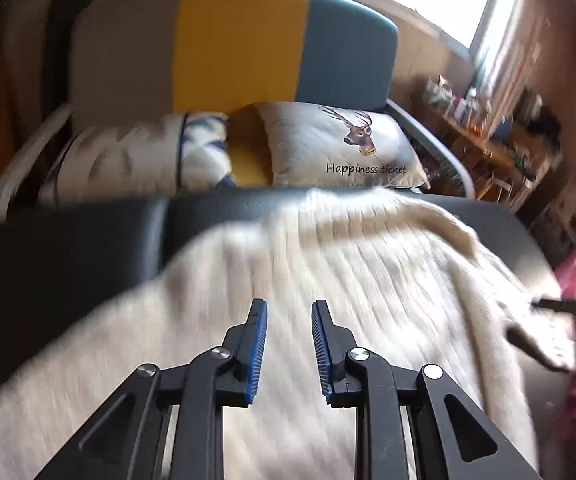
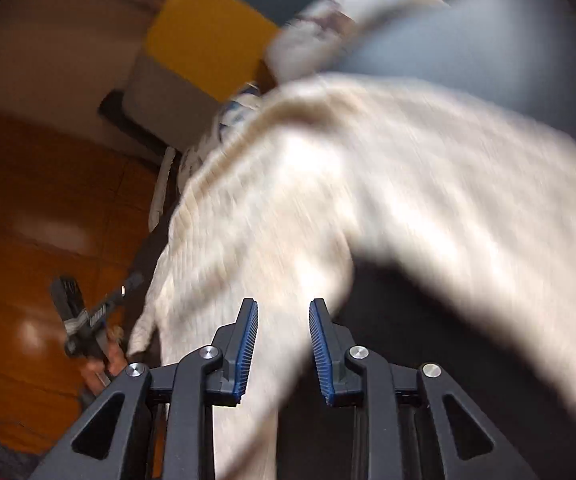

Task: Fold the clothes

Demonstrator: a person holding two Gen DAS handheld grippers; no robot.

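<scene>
sweater (image 1: 328, 280): cream, ribbed knit
bench (image 1: 68, 248): dark blue-black
headboard (image 1: 240, 44): grey, yellow, teal panels
pillow (image 1: 340, 148): white, brown deer print, black lettering
finger pads (image 1: 258, 344): blue, ridged
floor (image 2: 28, 200): orange-brown

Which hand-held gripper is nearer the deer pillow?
Probably left. The left hand-held gripper faces the deer pillow across the cream sweater. The right hand-held gripper sits at the sweater's far side.
</scene>
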